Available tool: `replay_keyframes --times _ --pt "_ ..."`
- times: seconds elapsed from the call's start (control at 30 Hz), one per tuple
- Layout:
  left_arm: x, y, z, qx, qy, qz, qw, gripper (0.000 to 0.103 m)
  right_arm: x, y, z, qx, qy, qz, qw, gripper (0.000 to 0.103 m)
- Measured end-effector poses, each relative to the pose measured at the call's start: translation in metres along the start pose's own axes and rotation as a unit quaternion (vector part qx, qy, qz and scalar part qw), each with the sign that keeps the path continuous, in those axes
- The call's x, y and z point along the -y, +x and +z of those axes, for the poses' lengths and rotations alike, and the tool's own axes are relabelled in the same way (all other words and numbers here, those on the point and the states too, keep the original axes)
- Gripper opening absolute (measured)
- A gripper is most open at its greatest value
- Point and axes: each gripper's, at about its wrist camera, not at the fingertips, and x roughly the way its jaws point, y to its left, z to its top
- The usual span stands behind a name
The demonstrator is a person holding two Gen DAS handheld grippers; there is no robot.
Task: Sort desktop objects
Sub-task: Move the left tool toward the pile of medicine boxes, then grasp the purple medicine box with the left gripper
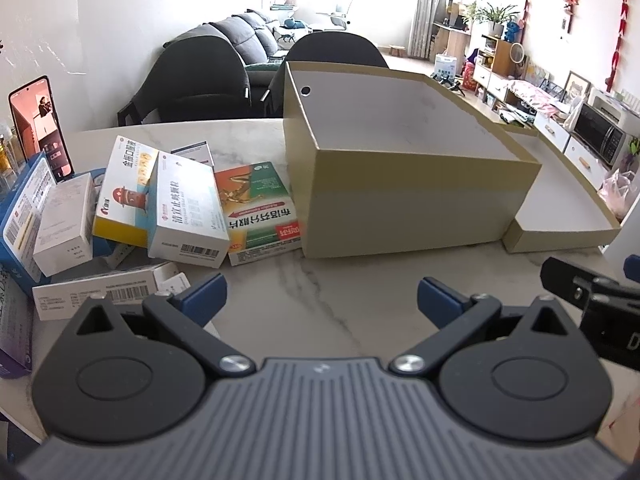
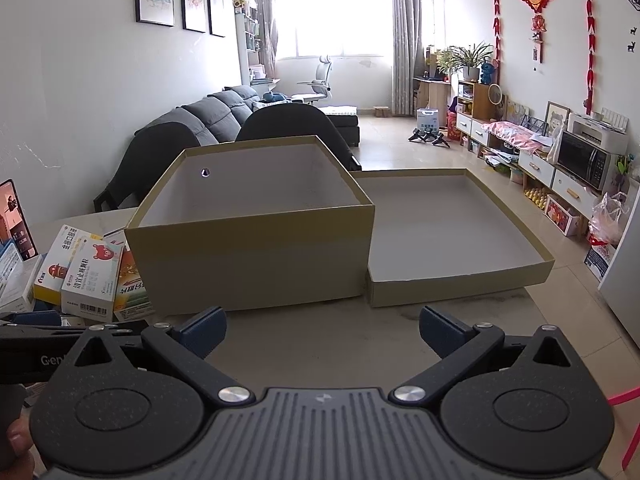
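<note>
2 grippers, left gripper (image 1: 322, 298) and right gripper (image 2: 322, 330), hover wide open, empty. The open box (image 1: 400, 184) sits beside the medicine cartons (image 1: 180, 208), likely for short transfers.

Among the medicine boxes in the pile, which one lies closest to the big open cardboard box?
The green and orange medicine box with the red arrow: it lies flat right against the cardboard box. The white and blue one and the yellow one sit farther left.

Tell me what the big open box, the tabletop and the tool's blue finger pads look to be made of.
Big open box: matte tan cardboard, judging by its thin walls with a white lining and a punched hole. Tabletop: pale, smooth, grey-veined, so marble or a marble-look slab; I cannot tell which. Blue finger pads: likely rubbery or plastic, with a dull finish.
</note>
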Motion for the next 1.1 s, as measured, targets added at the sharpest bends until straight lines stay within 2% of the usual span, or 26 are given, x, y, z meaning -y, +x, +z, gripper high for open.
replay_keyframes --times 0.6,1.1 --pt "-0.047 -0.010 -0.003 0.002 -0.038 0.044 0.9983 0.103 -0.043 0.008 0.007 -0.002 -0.043 0.038 0.998 0.103" --pt "-0.104 -0.031 -0.013 0.007 -0.097 0.108 0.9894 0.103 -0.096 0.012 0.014 0.003 -0.087 0.097 0.992 0.103"
